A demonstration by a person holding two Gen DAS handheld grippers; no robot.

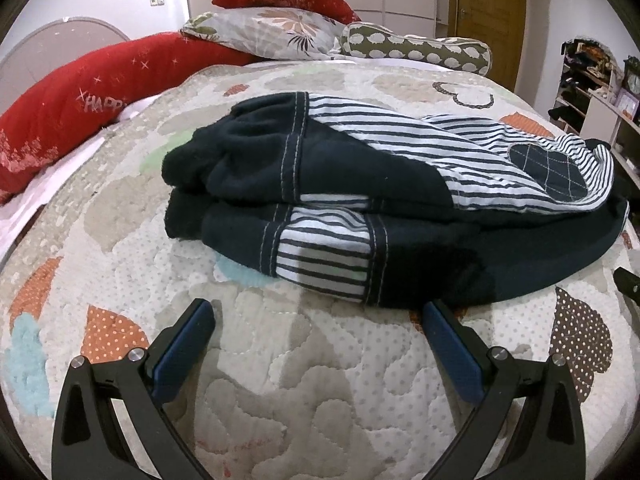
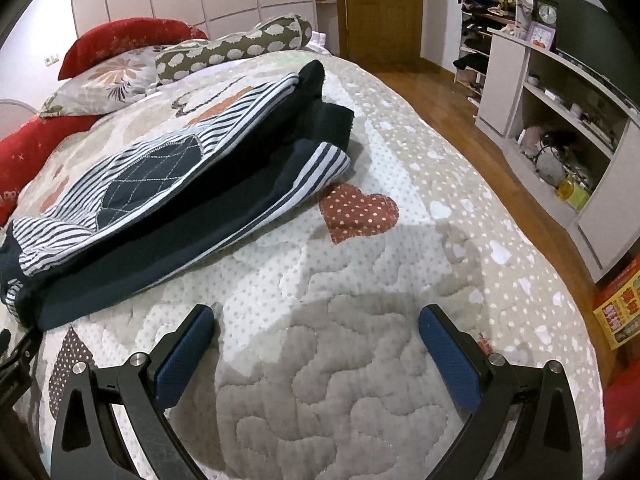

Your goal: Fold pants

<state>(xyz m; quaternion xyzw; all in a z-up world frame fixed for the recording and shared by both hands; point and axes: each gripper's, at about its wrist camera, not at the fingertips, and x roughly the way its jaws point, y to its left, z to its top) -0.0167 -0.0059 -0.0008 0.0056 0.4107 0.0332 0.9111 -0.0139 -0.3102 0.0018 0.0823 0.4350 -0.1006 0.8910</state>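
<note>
The pants [image 1: 360, 200] lie folded in a stack just ahead of my left gripper [image 1: 318, 320], and ahead-left of my right gripper [image 2: 316, 324]; both are spread wide, holding nothing, over the quilt [image 2: 360, 360]; folding looks done; next I'd judge only a tidy.

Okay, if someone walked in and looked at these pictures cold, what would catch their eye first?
Probably the folded navy and striped pants, stacked in the middle of the quilted bedspread. Next, the red pillows piled at the head of the bed. Both the left gripper and right gripper hang open over the quilt, holding nothing.
</note>
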